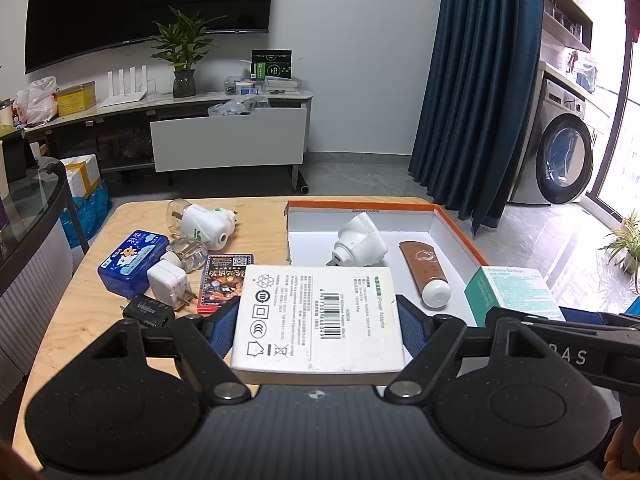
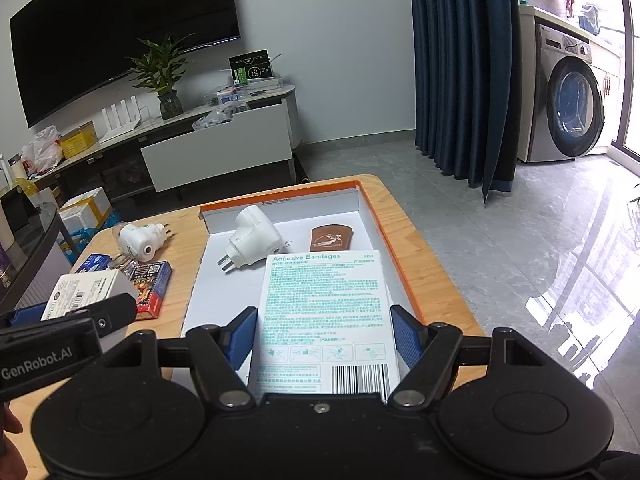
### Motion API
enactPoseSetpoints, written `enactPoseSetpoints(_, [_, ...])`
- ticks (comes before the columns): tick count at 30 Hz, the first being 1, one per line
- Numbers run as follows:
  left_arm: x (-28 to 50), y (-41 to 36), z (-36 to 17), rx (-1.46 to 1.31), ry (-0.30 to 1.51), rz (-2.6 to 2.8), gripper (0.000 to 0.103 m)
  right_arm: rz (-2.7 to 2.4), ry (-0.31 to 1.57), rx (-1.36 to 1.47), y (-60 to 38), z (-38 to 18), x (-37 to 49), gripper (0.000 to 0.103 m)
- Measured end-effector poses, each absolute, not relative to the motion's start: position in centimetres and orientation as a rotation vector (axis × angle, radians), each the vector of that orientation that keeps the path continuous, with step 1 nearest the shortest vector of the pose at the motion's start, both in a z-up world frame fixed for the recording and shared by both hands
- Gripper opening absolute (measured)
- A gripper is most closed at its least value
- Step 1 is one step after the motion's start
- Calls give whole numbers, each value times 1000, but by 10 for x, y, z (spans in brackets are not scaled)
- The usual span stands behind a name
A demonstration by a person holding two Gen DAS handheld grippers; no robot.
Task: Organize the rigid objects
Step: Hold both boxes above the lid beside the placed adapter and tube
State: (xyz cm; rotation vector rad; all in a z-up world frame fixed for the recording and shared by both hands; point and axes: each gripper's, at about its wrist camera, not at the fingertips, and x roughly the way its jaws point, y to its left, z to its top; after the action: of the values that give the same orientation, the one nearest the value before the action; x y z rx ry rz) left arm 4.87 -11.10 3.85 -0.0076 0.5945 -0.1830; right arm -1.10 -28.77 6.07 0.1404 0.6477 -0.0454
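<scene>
My left gripper (image 1: 318,326) is shut on a white power adapter box (image 1: 316,304), one blue pad on each long side, held above the near edge of the wooden table (image 1: 100,340). My right gripper (image 2: 324,334) is shut on a white and teal adhesive bandages box (image 2: 324,300), held over the near part of a white tray with an orange rim (image 2: 400,264). In the tray lie a white plug-in device (image 2: 252,240) and a brown tube (image 2: 332,238). The bandages box (image 1: 512,292) also shows at the right of the left wrist view.
Left of the tray (image 1: 456,232) lie a blue box (image 1: 132,260), a white charger (image 1: 168,282), a black adapter (image 1: 148,312), a card pack (image 1: 224,280), a white repellent plug-in (image 1: 204,224) and a clear bottle (image 1: 186,252). A glass table stands at the left.
</scene>
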Motion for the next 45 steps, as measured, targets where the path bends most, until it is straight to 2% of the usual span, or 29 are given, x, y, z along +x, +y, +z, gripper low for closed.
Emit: enactPoseSetpoints(45, [64, -147, 40, 17, 591, -232, 79, -86, 652, 133, -314, 59, 5, 84])
